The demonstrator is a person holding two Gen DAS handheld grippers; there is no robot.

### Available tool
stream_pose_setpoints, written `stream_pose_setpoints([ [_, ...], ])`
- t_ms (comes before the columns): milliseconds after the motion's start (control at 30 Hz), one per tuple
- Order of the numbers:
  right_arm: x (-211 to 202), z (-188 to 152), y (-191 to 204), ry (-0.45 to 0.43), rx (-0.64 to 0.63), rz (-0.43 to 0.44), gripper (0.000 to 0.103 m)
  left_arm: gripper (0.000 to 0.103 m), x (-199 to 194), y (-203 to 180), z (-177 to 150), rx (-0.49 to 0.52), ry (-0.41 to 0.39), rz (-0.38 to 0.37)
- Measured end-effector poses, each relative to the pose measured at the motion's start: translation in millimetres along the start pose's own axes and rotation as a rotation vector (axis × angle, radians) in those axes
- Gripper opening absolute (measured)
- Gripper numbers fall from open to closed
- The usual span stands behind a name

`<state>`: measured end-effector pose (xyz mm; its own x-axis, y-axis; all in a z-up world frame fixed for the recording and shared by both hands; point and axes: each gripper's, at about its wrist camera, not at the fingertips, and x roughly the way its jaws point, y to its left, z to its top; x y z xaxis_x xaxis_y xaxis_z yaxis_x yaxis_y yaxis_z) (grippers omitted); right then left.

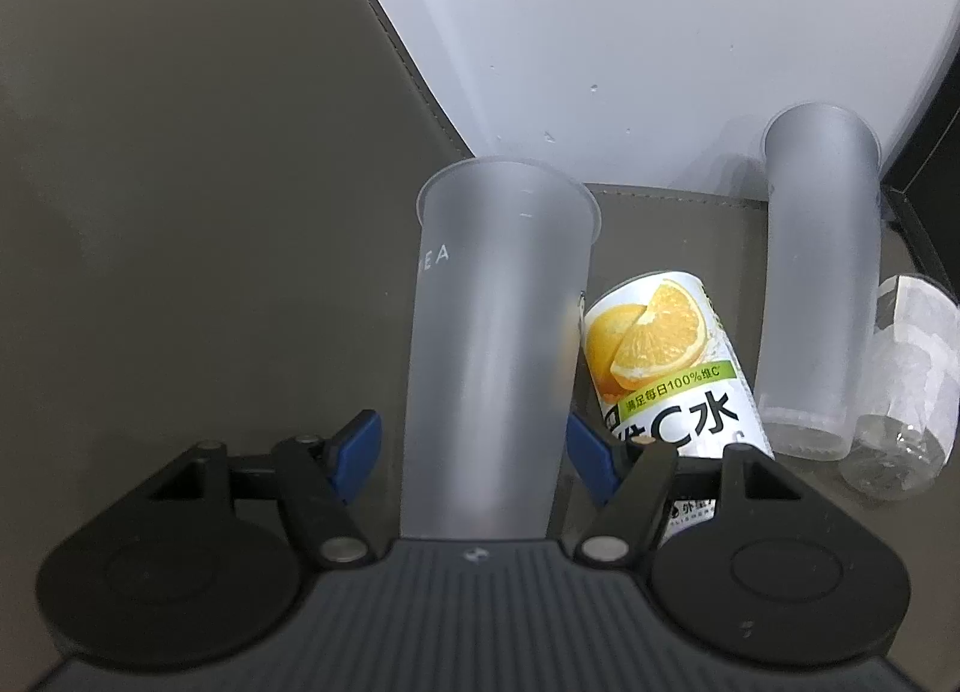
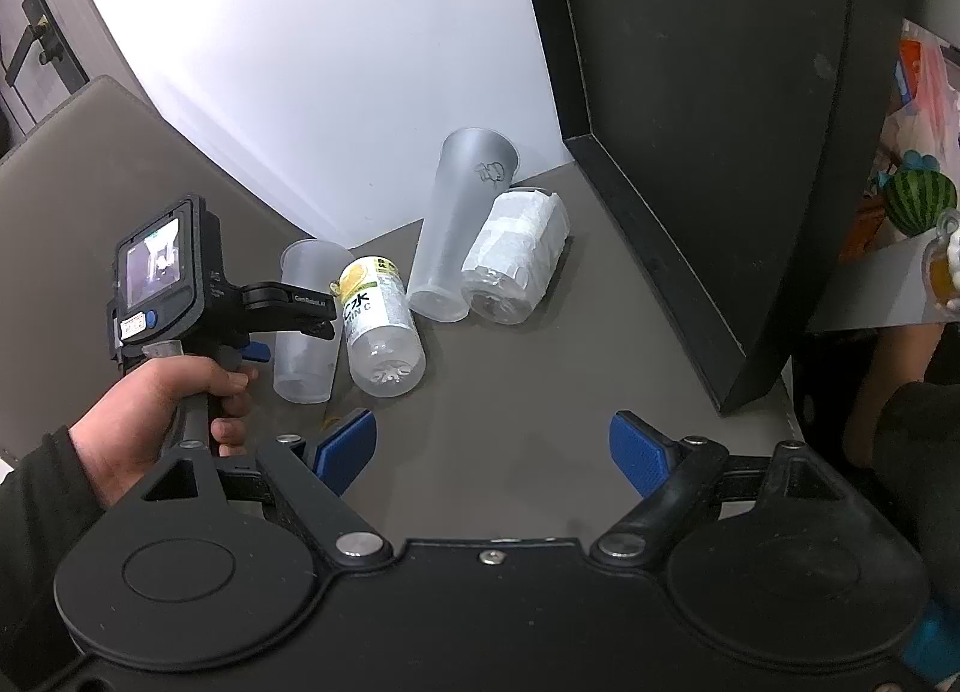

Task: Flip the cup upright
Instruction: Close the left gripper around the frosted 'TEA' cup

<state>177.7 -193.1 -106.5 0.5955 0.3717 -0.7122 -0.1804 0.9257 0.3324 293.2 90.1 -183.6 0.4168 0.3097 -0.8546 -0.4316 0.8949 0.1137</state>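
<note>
A hand angled the left gripper steeply down, jaws straddling the frosted cup lying beside the lemon bottle, pads apparently not yet pressing; the right gripper hovered open, empty.

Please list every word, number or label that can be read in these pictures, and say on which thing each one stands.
"EA": end of a word on the near cup; the rest is hidden.
"100%", "C水": lemon bottle label; the smaller print is too small.
"IN C": same label, right wrist view.
Far cup: a drawn logo, no words.
Left gripper: print too small.
</note>
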Motion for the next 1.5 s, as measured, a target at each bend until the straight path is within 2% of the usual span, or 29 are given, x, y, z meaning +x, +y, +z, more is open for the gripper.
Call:
stream_pose_setpoints([
  [33,-1,0,0,0.0,-0.001,-0.002,0.084,0.061,2,-1,0,0.005,0.008,-0.001],
  [133,-1,0,0,0.0,0.0,-0.004,0.084,0.06,1,-4,-1,0.019,0.01,0.015],
  [1167,2,-2,0,-0.028,-0.039,0.005,0.084,0.059,-25,-5,-23,-0.014,-0.028,0.021],
  [1500,1,-2,0,-0.046,-0.061,0.007,0.084,0.059,-29,-3,-18,-0.018,-0.037,0.005],
])
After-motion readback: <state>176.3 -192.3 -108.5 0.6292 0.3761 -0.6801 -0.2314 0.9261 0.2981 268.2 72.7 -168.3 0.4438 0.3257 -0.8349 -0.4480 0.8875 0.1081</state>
